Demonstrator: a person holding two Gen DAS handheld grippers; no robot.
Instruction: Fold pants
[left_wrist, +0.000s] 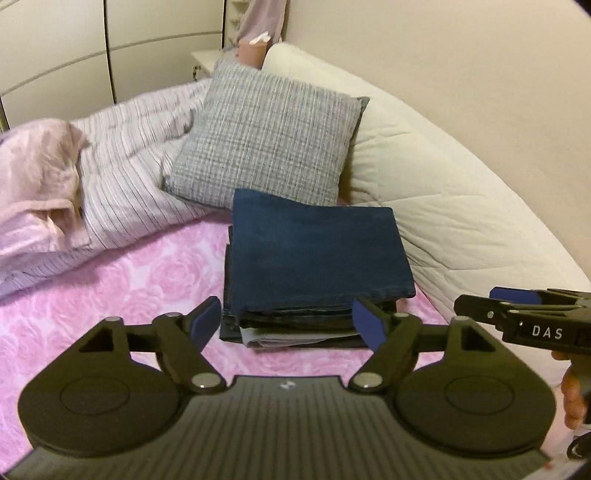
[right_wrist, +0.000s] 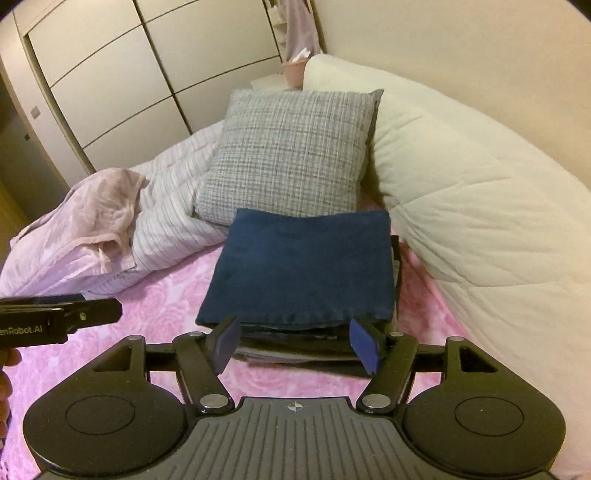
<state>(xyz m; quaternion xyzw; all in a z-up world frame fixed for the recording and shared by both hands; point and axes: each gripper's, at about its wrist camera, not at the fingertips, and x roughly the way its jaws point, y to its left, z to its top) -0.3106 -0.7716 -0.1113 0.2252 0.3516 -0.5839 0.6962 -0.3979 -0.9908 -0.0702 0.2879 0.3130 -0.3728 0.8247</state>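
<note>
Dark blue folded pants (left_wrist: 317, 258) (right_wrist: 303, 266) lie on top of a small stack of folded clothes on the pink floral bedspread (left_wrist: 122, 288) (right_wrist: 122, 299). My left gripper (left_wrist: 288, 325) hovers open just in front of the stack's near edge, nothing between its blue pads. My right gripper (right_wrist: 297, 345) is also open in front of the same edge, empty. In the left wrist view the right gripper (left_wrist: 517, 314) shows from the side at the right; in the right wrist view the left gripper (right_wrist: 62, 317) shows at the left.
A grey woven cushion (left_wrist: 266, 136) (right_wrist: 291, 155) leans just behind the stack. A striped duvet (left_wrist: 136, 184) and a pink blanket (left_wrist: 37, 173) are bunched at the left. A cream quilted bolster (left_wrist: 454, 210) (right_wrist: 472, 206) runs along the wall on the right. Wardrobe doors (right_wrist: 110, 74) stand behind.
</note>
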